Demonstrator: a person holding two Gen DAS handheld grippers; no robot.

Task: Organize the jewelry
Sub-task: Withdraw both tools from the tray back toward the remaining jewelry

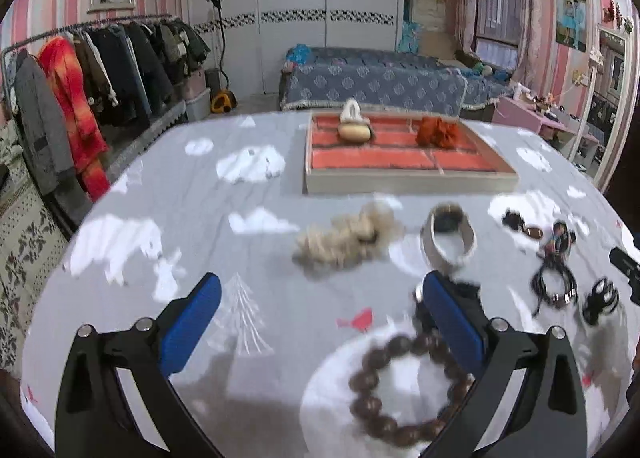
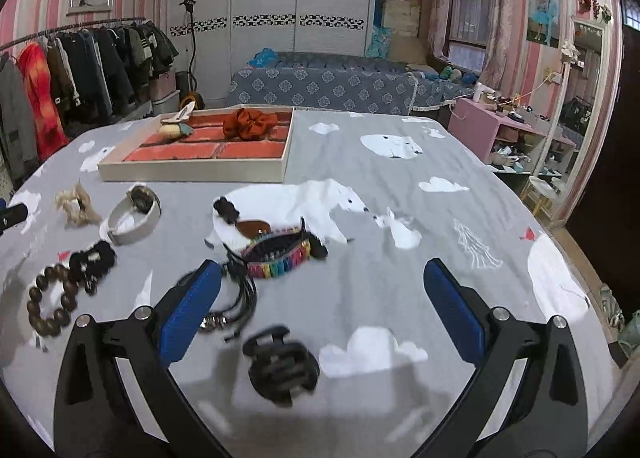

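Both tongs gape empty — left tongs (image 1: pixel 320 322) over the bead bracelet (image 1: pixel 404 386) on the bed (image 1: pixel 120 186), blurred, probably next — so straddle its rim squarely before closing, then carry to the tray (image 1: pixel 408 182).

You get dim, even indoor light, soft shadows under each claw, motion blur on the near items, and heavy fisheye bending with dark corners
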